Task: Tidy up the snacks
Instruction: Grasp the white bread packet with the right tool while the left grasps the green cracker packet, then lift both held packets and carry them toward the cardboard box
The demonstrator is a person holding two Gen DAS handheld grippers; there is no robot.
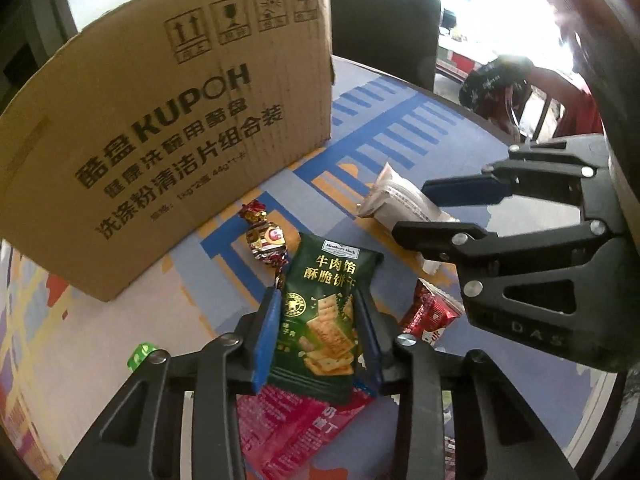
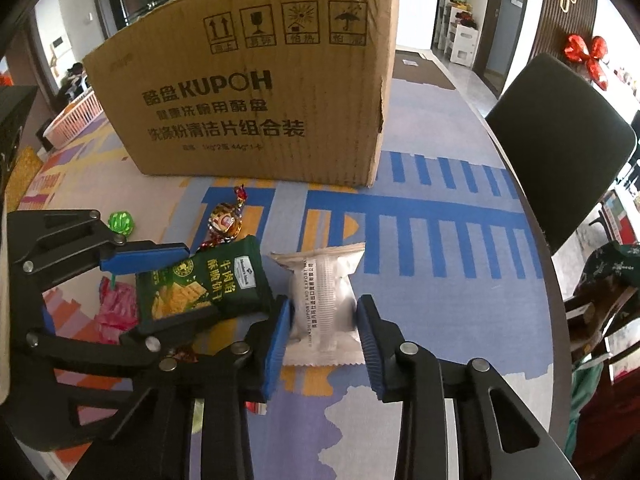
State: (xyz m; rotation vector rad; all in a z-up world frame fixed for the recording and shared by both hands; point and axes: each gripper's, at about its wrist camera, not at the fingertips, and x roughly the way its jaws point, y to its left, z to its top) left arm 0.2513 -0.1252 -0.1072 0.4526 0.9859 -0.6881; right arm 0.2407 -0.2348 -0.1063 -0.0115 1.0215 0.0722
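left gripper [image 1: 318, 332] clamped on green cracker packet [image 1: 324, 312] | right gripper [image 2: 322, 328] clamped on white snack pack [image 2: 322, 300] | cardboard box [image 2: 256, 92] ahead on tabletop [image 2: 440, 280]

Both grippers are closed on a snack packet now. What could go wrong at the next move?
1. The left gripper holds the green cracker packet near its lower end; it may swing or slip.
2. The cardboard box has tall walls, so a low carry could hit them.
3. The right gripper may squash the white packet.
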